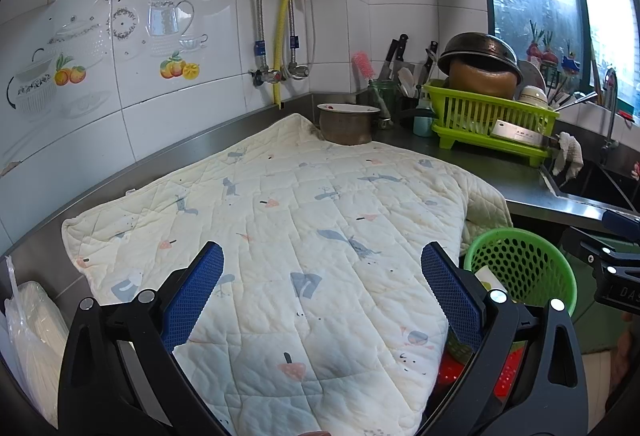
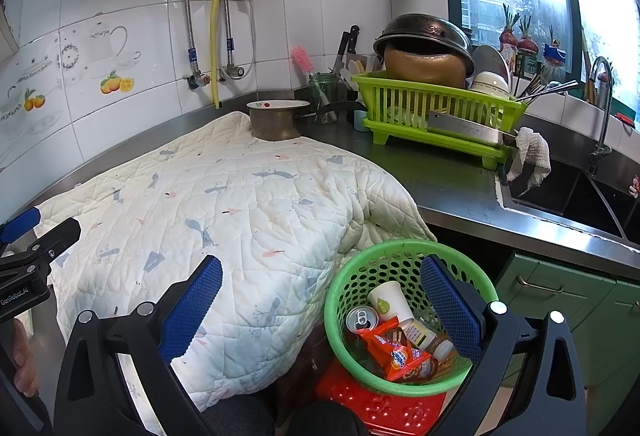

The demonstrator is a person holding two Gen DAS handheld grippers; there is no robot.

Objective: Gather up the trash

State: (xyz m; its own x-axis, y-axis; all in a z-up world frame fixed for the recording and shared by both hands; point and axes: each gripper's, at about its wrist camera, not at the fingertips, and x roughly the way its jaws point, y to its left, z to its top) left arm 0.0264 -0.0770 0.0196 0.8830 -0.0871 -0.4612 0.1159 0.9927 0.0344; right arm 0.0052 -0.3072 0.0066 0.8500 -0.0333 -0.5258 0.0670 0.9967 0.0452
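Left wrist view: the left gripper is held above a quilted cloth spread over the steel counter; its blue-padded fingers are spread wide, with nothing between them. Only part of the green basket is seen past the cloth's right edge, and its contents are almost entirely hidden. A plastic bag at the lower left is shown in this view only. The right gripper enters at the right margin; its state cannot be read here.

Right wrist view: the right gripper is poised over the basket, its fingers likewise spread apart and holding nothing. The basket's interior is laid open in this view alone: a white paper cup, a drink can, an orange snack wrapper and a small bottle are piled together inside. The basket is seen to rest on a red perforated surface below counter level, just beside the overhanging cloth. The left gripper appears at the left margin.

Both views: a metal pot stands on the cloth's far corner, with a lime dish rack beyond it and the sink at the right.
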